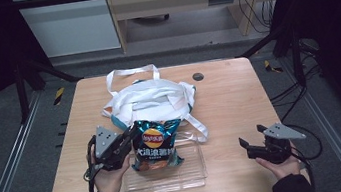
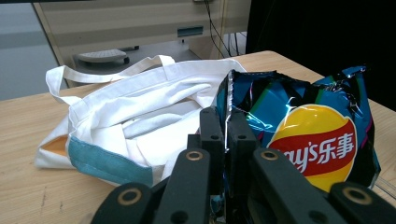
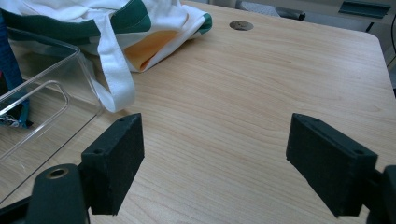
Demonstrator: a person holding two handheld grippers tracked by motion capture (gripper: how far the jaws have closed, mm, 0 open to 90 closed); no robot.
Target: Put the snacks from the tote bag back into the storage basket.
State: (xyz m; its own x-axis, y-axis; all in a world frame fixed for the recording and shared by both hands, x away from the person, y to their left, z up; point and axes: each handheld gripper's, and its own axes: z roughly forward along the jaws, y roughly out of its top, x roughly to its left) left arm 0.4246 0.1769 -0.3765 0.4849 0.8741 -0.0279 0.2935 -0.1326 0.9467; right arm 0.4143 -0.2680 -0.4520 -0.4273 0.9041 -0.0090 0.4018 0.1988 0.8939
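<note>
I note the chip bag [image 1: 156, 149]: glossy crinkled foil, blue and teal with a yellow-and-red round logo, puffed and standing upright in the clear plastic tray [image 1: 190, 176] at the near edge of the table [image 1: 232, 102]. My left gripper [image 2: 226, 130] has its black jaws pressed together on the bag's crimped side seam, pinching the foil between the pads. My right gripper [image 3: 215, 158] rests well apart to the right, jaws spread wide over bare wood-grain laminate, holding nothing. Behind the tray lies a limp white cloth tote bag [image 1: 151, 98] with teal trim and long flat straps, one strap draped over the tray's rim.
</note>
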